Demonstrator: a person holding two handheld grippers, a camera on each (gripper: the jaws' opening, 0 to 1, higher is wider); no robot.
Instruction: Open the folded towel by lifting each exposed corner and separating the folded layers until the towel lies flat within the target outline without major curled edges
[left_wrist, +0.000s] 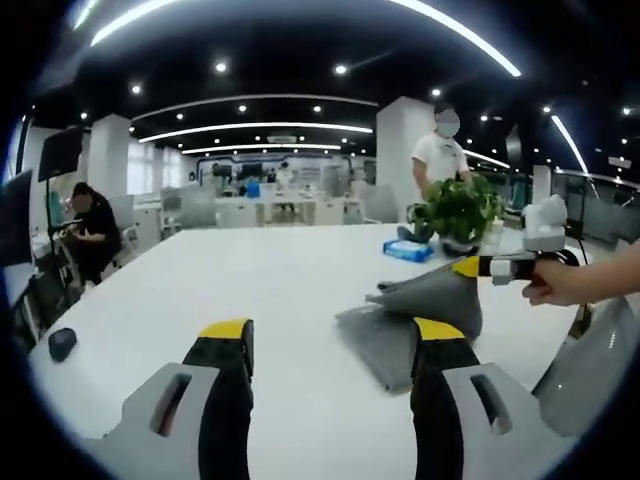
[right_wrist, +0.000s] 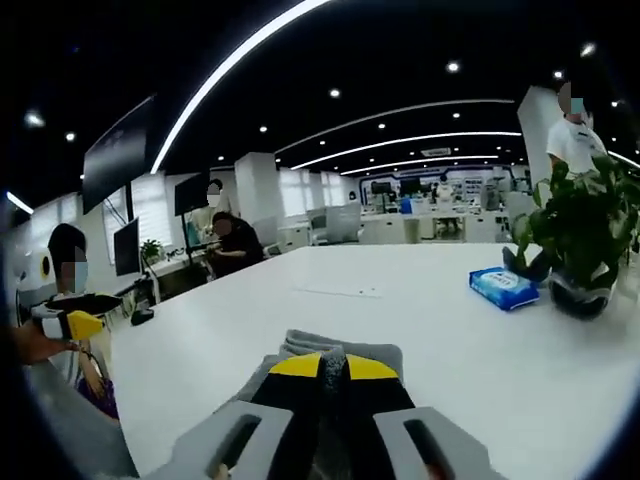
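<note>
Towel (left_wrist: 420, 315), grey and folded, sat on the white table (left_wrist: 290, 290), one part lifted off the surface by the right gripper (right_wrist: 333, 366), whose yellow-tipped jaws were pressed together on the cloth. Left gripper (left_wrist: 333, 338) hovered low over the table just beside the towel, jaws spread wide with nothing between them, and showed small at the left edge of the right gripper view. Potted plant (right_wrist: 580, 235) and blue wipes pack (right_wrist: 504, 287) stood farther back on the table, well apart from the towel.
</note>
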